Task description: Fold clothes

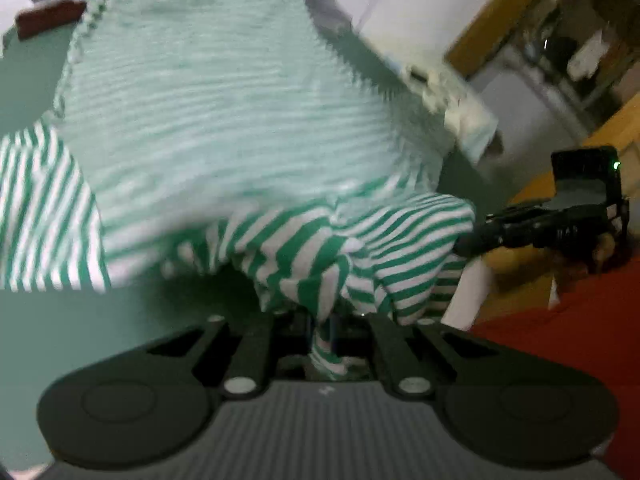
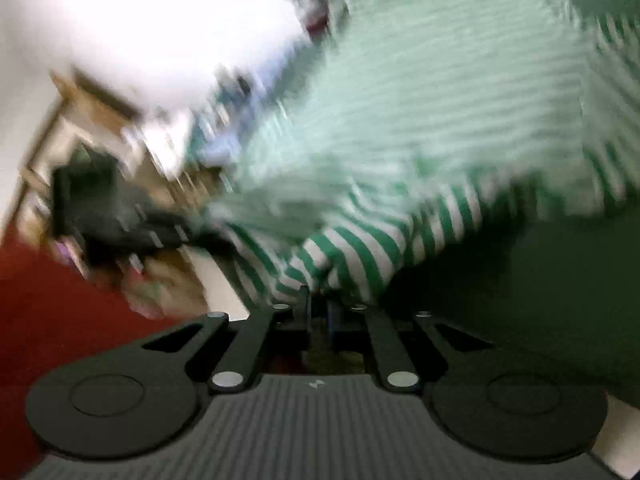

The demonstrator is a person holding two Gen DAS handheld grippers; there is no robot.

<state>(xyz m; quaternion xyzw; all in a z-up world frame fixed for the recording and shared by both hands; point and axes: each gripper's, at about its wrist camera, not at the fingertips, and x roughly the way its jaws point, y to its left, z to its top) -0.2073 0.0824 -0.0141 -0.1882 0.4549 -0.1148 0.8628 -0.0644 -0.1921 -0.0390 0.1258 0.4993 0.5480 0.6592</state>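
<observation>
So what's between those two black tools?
Bunched hem of the striped garment, spanning from the left tool to the right tool, in the left wrist view.

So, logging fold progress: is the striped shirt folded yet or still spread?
Mostly spread. The striped shirt lies flat over the green table; only its near edge is bunched, pinched in the left tool and right tool.

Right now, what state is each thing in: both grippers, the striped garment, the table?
left gripper: shut on the striped garment's near edge.
right gripper: shut on the striped garment's near edge.
striped garment: spread on the table, its near edge bunched and lifted between the two grippers, blurred.
green table: partly covered by the garment.
</observation>
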